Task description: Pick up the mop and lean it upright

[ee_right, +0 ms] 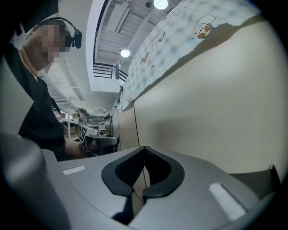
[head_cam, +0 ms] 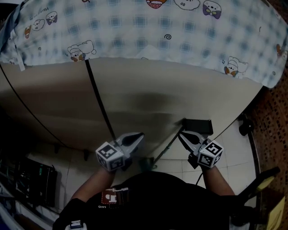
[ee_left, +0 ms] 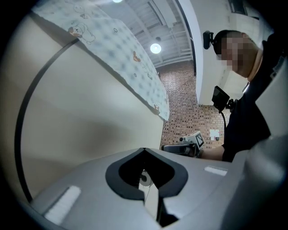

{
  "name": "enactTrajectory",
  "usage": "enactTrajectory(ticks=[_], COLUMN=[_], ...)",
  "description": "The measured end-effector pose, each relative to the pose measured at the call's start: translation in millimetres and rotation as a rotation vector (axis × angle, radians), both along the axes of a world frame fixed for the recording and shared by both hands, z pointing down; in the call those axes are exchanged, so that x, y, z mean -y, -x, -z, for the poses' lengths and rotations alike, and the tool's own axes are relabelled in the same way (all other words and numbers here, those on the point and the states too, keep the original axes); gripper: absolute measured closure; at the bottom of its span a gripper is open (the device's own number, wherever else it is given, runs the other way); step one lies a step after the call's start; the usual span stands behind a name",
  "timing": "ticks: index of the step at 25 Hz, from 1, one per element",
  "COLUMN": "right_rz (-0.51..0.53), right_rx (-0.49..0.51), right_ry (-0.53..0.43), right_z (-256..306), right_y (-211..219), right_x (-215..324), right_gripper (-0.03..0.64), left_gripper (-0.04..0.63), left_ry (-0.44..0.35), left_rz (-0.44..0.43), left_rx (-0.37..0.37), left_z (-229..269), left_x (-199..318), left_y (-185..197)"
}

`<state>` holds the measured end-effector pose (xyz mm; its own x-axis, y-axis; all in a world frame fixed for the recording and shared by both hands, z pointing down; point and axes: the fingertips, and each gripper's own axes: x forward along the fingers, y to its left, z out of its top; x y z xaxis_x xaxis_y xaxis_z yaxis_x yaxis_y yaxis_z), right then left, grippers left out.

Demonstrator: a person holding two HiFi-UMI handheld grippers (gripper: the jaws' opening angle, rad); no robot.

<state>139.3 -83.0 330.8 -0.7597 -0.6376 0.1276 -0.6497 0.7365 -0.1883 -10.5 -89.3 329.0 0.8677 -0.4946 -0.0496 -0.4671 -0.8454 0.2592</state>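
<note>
Left gripper (head_cam: 139,135) and right gripper (head_cam: 181,134) point forward, both closed and empty.

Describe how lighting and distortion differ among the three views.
Head view: dim, soft shadow on the beige panel, dark corners. Left gripper view: brighter, ceiling lamp glowing, edges bent by fisheye. Right gripper view: similar, ceiling lamp glare at top.

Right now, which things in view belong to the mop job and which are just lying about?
Job:
- mop, head at the foot of the beige panel
- left gripper, shut, empty
- right gripper, shut, empty

Lying about:
- cartoon-print cloth over the panel's top
- black strip down the panel
- dark rack, lower left
</note>
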Motion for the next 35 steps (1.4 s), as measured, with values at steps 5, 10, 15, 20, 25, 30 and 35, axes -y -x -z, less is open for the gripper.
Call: enactTrajectory(ticks=[5, 10, 15, 20, 25, 30, 35], right_rz=[-0.042, -0.065, -0.074, -0.083, -0.089, -0.088, -0.073], right_rx=[-0.018, -0.014, -0.006, -0.004, 0.005, 0.030, 0.038], right_ry=[-0.013, 0.027, 0.048, 0.040, 0.041, 0.071, 0.091], right_z=[6.7, -20.0, -30.1, -31.0, -40.2, -52.5, -78.5], right_y=[-6.3, -12.2, -21.1, -30.8, -42.9, -48.6, -58.8], right_x=[8.4, 5.1, -0.6, -2.1, 0.8, 0.8, 0.0], right_gripper=[0.601, 0.601, 0.603, 0.601, 0.601, 0.601, 0.601], left_gripper=[0.595, 0.595, 0.595, 0.595, 0.594, 0.522, 0.443], left_ry=[-0.009, 0.020, 0.035, 0.048, 0.088, 0.082, 0.161], left_rz=[-0.010, -0.031, -0.066, -0.113, -0.183, -0.252, -0.282], left_rx=[0.003, 0.012, 0.025, 0.100, 0.183, 0.326, 0.478], left_z=[-3.5, -16.0, -22.1, -54.2, -101.5, -168.2, -270.2], left_x=[8.8, 12.6, 12.8, 24.4, 41.4, 53.5, 67.5], left_y=[1.2, -6.2, -25.2, -54.2, -99.5, -137.3, -170.8])
